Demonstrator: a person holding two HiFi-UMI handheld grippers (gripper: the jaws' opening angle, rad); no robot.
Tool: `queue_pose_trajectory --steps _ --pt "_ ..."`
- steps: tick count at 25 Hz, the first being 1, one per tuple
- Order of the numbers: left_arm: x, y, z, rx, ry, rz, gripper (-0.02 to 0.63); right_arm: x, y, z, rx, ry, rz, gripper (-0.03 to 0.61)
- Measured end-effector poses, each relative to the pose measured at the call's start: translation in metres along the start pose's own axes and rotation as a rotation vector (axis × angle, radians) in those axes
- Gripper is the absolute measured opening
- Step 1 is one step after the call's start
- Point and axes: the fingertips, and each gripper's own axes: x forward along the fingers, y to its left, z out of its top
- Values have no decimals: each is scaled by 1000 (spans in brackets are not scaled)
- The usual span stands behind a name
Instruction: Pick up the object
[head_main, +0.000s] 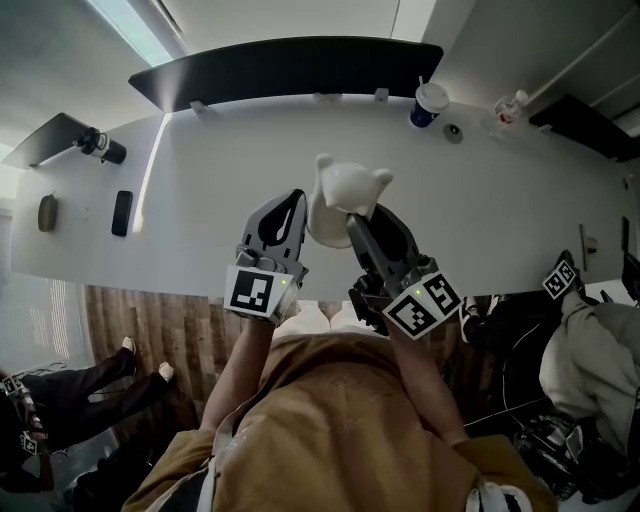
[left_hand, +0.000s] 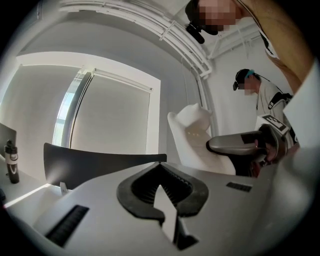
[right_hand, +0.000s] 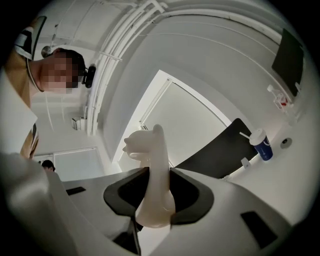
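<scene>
White obj (head_main: 345, 185), smooth, w/ two ear-like bumps at its far end, is being held over the near part of the white table (head_main: 200, 180), just ahead of the person's torso. It is being pinched by the R gripper (head_main: 354, 220). In the right gripper view both black pads are being pressed onto its narrow sides, w/ its rounded end sitting btwn the jaws and the rest sticking out past the tips. Whether it is clear of the tabletop is not being shown by any view.

L gripper (head_main: 296, 198) is being held just beside the obj, on its left; contact can't be told. Its jaws are being pressed together at the tips, w/ nothing btwn them. In the left gripper view the obj is being seen off to the right, w/ one R jaw laid against it.

Blue-and-white cup (head_main: 430, 102) w/ straw is being seen at the table's far edge, well apart. Dark flat item (head_main: 122, 212) is being seen near the table's left end.
</scene>
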Motion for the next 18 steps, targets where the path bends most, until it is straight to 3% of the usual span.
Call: queue_pose_trajectory --steps 6,14,18 --pt "-6 -2 9 -14 -33 -15 6 0 15 -7 -169 64 14 137" --pt "-13 1 4 -34 -24 -4 6 0 22 -13 -217 96 46 137" --pt "-14 3 6 -38 -29 7 6 2 28 -13 -295 109 54 137"
